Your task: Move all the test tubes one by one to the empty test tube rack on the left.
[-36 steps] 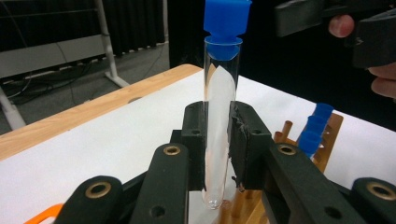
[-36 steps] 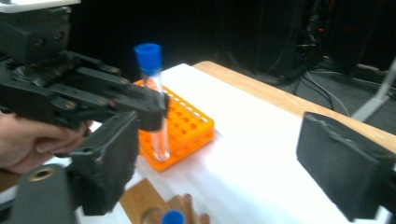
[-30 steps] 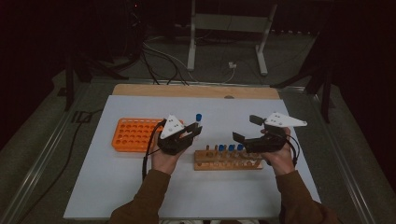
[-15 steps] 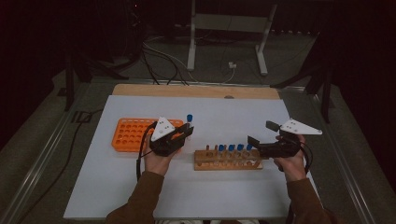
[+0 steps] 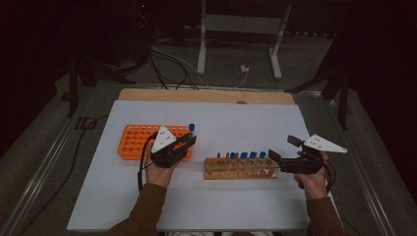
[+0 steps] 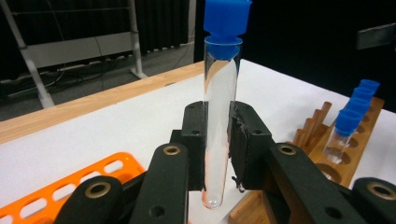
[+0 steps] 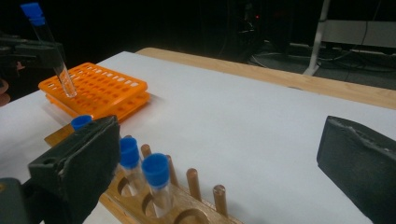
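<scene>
One tube: a clear glass test tube (image 6: 219, 116) with a rounded bottom and a blue plastic cap stood upright, clamped at mid-length between the left gripper's flat black pads.
Tube's place: it was held in the air just above the right end of the orange rack (image 5: 140, 140), its cap (image 5: 192, 127) showing above the jaws in the high view.
Left gripper: the left gripper (image 5: 189, 142), black, jointed, with brass-coloured pivot pins, was closed tight on the tube; a grey three-cornered plate sat on its top.
Orange rack: a flat plastic grid of round holes, two layers deep, lay on the table's left part.
Wooden rack: the wooden rack (image 5: 241, 168), a long pale-brown block with drilled holes and thin upright pegs, lay just right of the left gripper and carried four more blue-capped tubes (image 5: 246, 156).
Right gripper: the right gripper (image 5: 278, 160) hovered at the wooden rack's right end, its rough-faced black jaws wide apart with nothing between them.
Table: the table (image 5: 236, 123) was covered with a smooth white sheet, with a bare wooden strip along the far edge.
</scene>
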A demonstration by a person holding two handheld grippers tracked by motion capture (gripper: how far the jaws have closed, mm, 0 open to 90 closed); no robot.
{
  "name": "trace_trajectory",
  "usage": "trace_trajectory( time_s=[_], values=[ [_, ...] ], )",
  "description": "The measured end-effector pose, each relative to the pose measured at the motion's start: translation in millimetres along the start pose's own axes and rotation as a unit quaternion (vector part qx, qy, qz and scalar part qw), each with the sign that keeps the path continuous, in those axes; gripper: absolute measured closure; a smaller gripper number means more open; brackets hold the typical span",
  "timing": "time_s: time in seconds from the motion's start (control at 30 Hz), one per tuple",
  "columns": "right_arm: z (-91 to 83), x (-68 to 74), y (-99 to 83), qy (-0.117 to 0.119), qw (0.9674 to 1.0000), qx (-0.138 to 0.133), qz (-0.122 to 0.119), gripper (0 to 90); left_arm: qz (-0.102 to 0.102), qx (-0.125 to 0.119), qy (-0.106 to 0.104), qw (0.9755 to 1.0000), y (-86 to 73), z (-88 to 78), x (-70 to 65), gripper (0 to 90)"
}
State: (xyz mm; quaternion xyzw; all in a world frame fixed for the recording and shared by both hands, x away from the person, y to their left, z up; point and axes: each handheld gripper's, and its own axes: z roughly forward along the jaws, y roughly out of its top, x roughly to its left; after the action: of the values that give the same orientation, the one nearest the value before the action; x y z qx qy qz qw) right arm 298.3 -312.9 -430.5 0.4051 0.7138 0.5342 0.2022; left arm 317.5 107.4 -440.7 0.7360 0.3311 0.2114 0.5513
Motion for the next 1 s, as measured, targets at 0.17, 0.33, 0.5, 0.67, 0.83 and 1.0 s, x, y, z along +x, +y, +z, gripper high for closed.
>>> trace_trajectory(
  time_s=[0.17,0.33,0.5,0.67,0.83,1.0],
  values=[
    [-4.6,-2.2,-1.6,-0.003,1.0000,-0.008,0.005,0.1,-0.007,0.005,0.004,1.0000,-7.9,-0.7,6.7,77.9],
    [-6.8,-2.7,-4.1,-0.006,0.9999,-0.010,0.008,0.1,-0.015,0.017,0.011,0.9997,-19.2,3.4,14.0,77.9],
    [-7.4,-3.4,-5.4,-0.006,0.9999,-0.009,0.009,0.1,-0.020,0.025,0.023,0.9992,-27.0,7.6,18.9,77.9],
    [-7.6,-4.6,-6.7,-0.006,0.9998,-0.011,0.012,0.1,-0.019,0.036,0.032,0.9987,-33.7,12.5,20.9,77.9],
    [-6.7,-4.2,-8.1,-0.004,0.9999,-0.008,0.012,0.1,-0.022,0.056,0.043,0.9972,-44.3,18.1,22.6,77.8],
    [-7.1,-5.3,-9.7,-0.002,0.9999,-0.006,0.014,0.1,-0.024,0.084,0.045,0.9951,-52.7,20.8,21.9,78.0]
  ],
)
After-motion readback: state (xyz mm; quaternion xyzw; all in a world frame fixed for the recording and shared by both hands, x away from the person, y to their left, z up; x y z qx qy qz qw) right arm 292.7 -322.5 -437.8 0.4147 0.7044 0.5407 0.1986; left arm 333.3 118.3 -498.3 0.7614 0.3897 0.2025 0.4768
